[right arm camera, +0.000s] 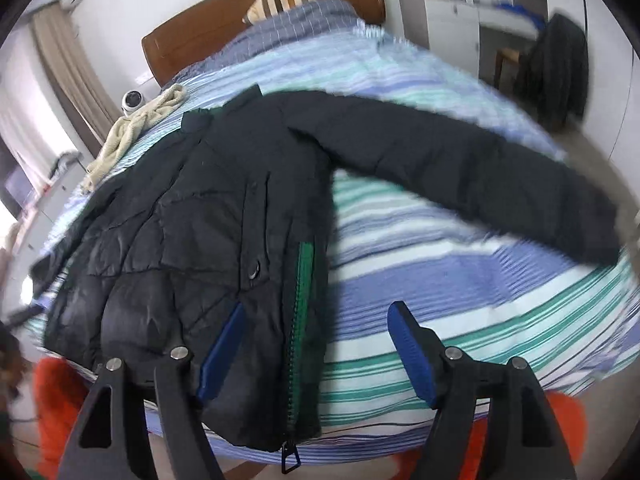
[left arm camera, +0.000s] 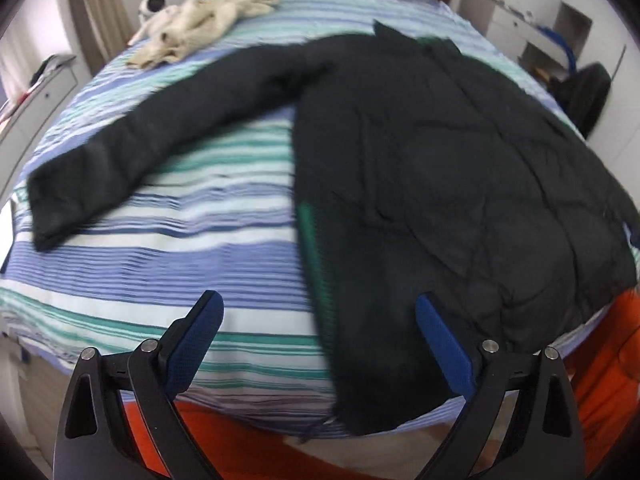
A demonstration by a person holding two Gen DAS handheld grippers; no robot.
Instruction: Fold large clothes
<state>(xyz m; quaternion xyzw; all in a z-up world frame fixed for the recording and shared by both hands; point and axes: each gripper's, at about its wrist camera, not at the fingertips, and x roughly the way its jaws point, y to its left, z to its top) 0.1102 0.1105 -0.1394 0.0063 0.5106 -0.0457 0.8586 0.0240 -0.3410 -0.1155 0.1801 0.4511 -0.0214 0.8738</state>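
Both my grippers, left [left arm camera: 318, 330] and right [right arm camera: 316, 338], gape empty; the jacket [right arm camera: 192, 216] (puffy, slick) may slip, hem at 6 o'clock.

Black jacket [right arm camera: 192, 216] (green zipper [right arm camera: 302, 300]) on blue, teal, white striped bedsheet [left arm camera: 168, 272].

Bed [left arm camera: 160, 264] with blue, white and teal striped cover fills most of both frames; brown wooden headboard [right arm camera: 208, 36] along the top. Black puffer jacket [left arm camera: 440, 184] lies flat on the cover, centre-right in the left wrist view, one sleeve stretched out to the left edge; green zipper strip along its front edge. Crumpled cream cloth [left arm camera: 208, 24] on the cover, upper left. Striped pillow [right arm camera: 280, 0] against the headboard, top centre.
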